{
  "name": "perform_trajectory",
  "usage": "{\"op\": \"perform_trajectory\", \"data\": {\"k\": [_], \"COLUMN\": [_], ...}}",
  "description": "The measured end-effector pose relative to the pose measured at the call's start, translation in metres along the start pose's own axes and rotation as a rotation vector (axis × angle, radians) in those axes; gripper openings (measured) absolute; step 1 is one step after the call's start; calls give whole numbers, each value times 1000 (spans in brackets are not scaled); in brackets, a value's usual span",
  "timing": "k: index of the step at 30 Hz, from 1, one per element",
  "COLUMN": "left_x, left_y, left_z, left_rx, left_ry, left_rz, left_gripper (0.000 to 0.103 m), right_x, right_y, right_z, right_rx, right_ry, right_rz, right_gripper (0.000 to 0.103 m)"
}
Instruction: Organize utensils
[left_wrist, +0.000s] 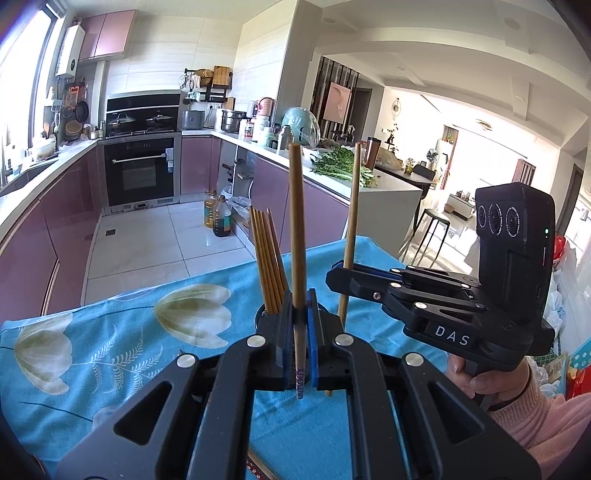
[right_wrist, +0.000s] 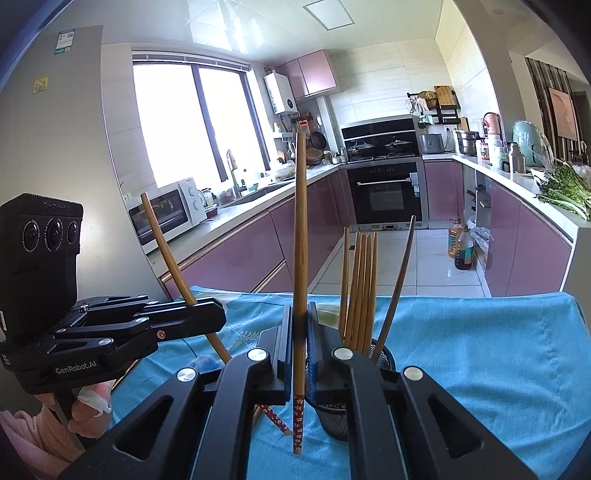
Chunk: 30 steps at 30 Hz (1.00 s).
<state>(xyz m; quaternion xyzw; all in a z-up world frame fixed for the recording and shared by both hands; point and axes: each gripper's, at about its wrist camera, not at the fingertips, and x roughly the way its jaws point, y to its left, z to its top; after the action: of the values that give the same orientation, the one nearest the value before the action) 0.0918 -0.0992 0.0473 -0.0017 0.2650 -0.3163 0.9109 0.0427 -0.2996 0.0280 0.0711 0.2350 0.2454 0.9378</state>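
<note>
A table draped in a blue cloth (left_wrist: 122, 332) with a pale flower print carries everything — its far edge faces the open floor of the kitchen. Near the middle of that far edge stands a black mesh holder (right_wrist: 384, 356), round and upright on the cloth. A bundle of wooden chopsticks (right_wrist: 360, 288) rises from it, close together and leaning a little, with one darker chopstick (right_wrist: 397, 284) tilted away toward the right side of the holder.

The left gripper (left_wrist: 302, 332) hangs over the cloth just in front of the holder, its jaws pressed together on a single wooden chopstick (left_wrist: 297, 229). That stick stands almost upright, thick end up, and its patterned tip pokes out below the blue pads. In the right wrist view the same stick leans toward the left edge of the table.

The right gripper (right_wrist: 300, 339) is just beside the holder, on its left — jaws likewise pinched on one chopstick (right_wrist: 301, 240), held upright with its red patterned tip hanging below the pads, above the cloth. From the left wrist view this stick passes through the right gripper's fingertips and slants slightly.

A hand (left_wrist: 487, 373) in a pink sleeve grips the right tool's handle beyond the right edge of the table.
</note>
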Motion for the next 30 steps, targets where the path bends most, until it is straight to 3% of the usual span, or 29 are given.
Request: {"op": "perform_trajectory", "data": {"k": [30], "left_x": [-4], "left_y": [-9], "left_z": [15], "left_rx": [22], "left_ry": [-38], "left_rz": [-3], "left_gripper": [7], "right_x": [-1], "right_y": [0], "right_z": [9], "right_rx": [-6], "right_ry": [-35], "right_rz": [-2], "right_gripper": [6]}}
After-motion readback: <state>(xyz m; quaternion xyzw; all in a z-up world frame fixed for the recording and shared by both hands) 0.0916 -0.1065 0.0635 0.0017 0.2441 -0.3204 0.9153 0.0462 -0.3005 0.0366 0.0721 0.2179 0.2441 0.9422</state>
